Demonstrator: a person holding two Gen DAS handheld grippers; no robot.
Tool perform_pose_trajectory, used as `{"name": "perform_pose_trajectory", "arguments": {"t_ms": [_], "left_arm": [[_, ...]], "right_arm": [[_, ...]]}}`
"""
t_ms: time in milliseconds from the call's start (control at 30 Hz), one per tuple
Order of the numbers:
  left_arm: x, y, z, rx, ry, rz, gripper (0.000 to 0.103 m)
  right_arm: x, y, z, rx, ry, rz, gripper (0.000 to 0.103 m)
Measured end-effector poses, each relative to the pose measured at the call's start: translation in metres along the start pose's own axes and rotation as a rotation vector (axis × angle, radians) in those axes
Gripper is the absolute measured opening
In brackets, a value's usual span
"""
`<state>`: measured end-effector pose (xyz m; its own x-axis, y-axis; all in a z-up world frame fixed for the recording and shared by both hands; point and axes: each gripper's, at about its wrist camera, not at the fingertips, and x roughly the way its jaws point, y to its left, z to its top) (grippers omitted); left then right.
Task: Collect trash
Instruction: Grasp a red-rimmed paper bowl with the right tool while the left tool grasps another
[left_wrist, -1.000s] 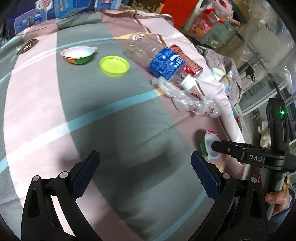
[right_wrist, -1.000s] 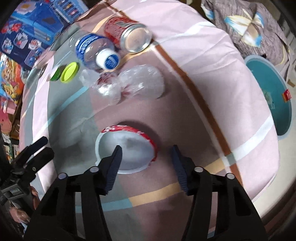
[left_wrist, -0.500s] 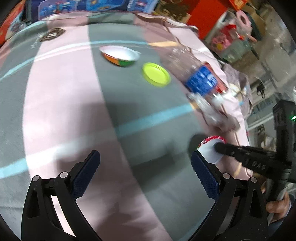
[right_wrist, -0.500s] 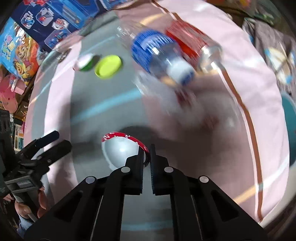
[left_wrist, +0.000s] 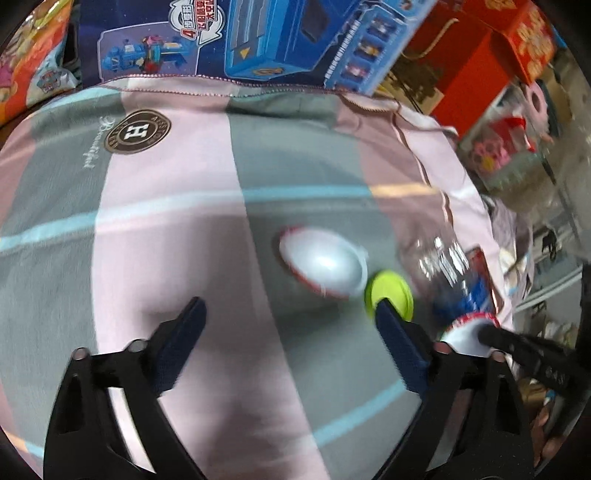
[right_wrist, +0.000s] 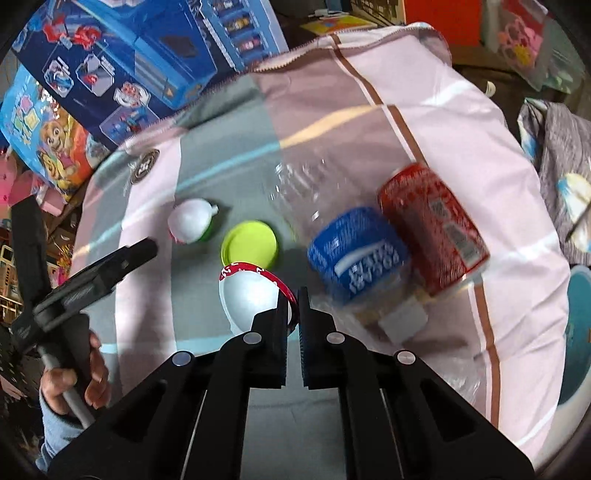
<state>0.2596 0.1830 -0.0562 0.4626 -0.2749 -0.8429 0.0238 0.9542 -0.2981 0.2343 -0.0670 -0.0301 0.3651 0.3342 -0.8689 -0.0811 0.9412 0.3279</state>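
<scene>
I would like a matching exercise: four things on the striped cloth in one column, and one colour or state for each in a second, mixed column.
Things:
1. round lid
2. soda can
3. red-rimmed cup
4. left gripper

States:
a. lying on its side, red
b. open, holding nothing
c. yellow-green, flat on the cloth
d. pinched at its rim by the right gripper

Pairs: 1-c, 2-a, 3-d, 4-b

Both my wrist cams sit low and close over the surface (left_wrist: 166, 229), facing its far edge; both catch the green lid (left_wrist: 388, 293) (right_wrist: 249, 243).
</scene>
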Motion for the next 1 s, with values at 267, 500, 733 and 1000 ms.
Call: {"name": "perform_pose_trajectory", "arguments": {"t_ms": [267,500,733,1000], "left_arm": [[0.046,-0.019,0.012,0.041,0.056,0.081,0.057],[0.041,-0.037,-0.004,0.101,-0.012,0.153,0.012],[0.004,-0.065,-0.027,0.162,-0.056,0.134,0.004],[-0.031,-0.102,-0.056,0.225,-0.078,0.081,0.004]], "right_arm": [[0.005,-0.012,0.007,0.032,-0.014,0.029,0.006],[0.001,-0.021,0.006,0.043,-0.022,0.044,0.005],[-0.015,-0.032,-0.001,0.051,-0.047,0.053,0.005],[-0.041,-0.055,-0.019,0.086,-0.090,0.074,0.006]]}}
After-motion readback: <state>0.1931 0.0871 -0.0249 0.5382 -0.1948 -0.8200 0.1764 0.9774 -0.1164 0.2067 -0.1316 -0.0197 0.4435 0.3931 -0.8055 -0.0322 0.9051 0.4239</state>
